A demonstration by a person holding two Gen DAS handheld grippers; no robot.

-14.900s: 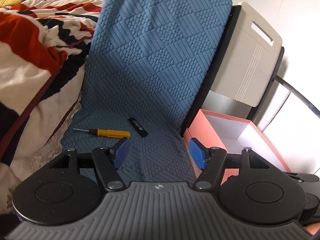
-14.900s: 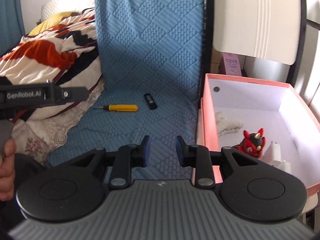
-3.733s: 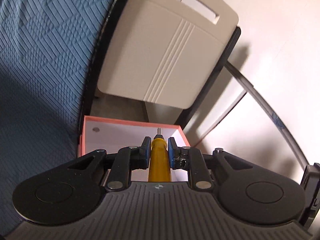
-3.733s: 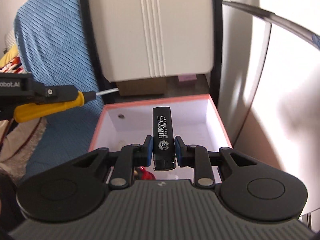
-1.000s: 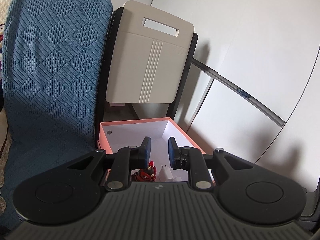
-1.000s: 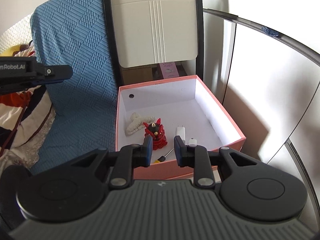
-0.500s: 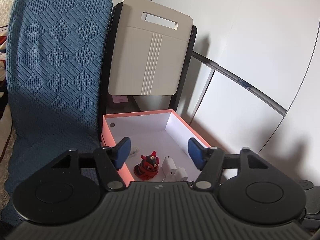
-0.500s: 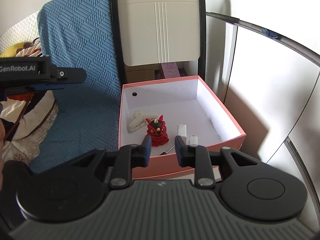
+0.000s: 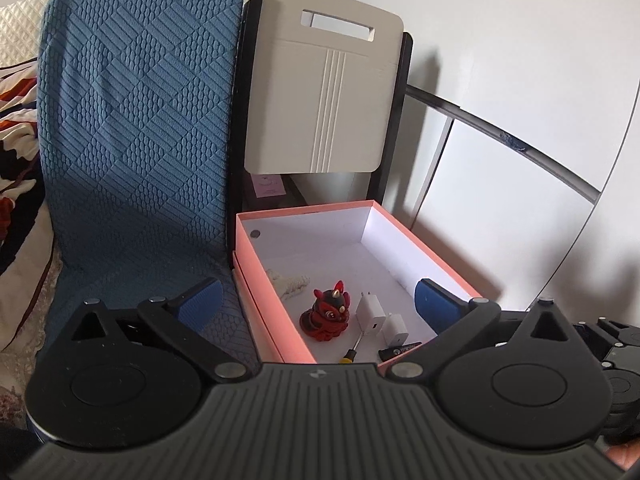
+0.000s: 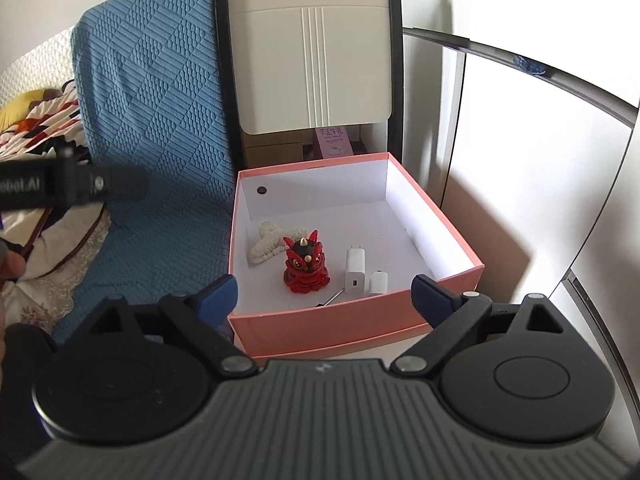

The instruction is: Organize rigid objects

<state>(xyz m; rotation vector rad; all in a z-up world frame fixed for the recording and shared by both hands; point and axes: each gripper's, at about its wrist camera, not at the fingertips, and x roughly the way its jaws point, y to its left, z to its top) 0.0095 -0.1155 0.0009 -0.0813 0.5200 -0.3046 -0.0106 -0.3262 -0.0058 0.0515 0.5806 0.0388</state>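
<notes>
A pink box (image 9: 424,240) (image 10: 344,324) with a white inside stands beside a blue padded seat. In it lie a red lion figurine (image 9: 328,314) (image 10: 305,266), a white hair claw (image 10: 266,246), two white chargers (image 9: 370,312) (image 10: 355,268), the yellow-handled screwdriver (image 9: 354,347) and the black stick (image 9: 400,349). In the right wrist view only the screwdriver's shaft (image 10: 333,296) shows. My left gripper (image 9: 320,300) is open and empty above the box's near end. My right gripper (image 10: 324,294) is open and empty in front of the box.
A beige folded chair back (image 9: 320,104) leans behind the box. The blue seat cover (image 9: 132,140) lies to the left, with a patterned blanket (image 10: 36,120) beyond it. White wall panels (image 10: 520,160) stand to the right. The left gripper's body (image 10: 68,186) shows at left in the right wrist view.
The screwdriver and black stick, held 3.7 s ago, now lie in the box. Both grippers have pulled back. The left opened half a second ago; the right has just opened.
</notes>
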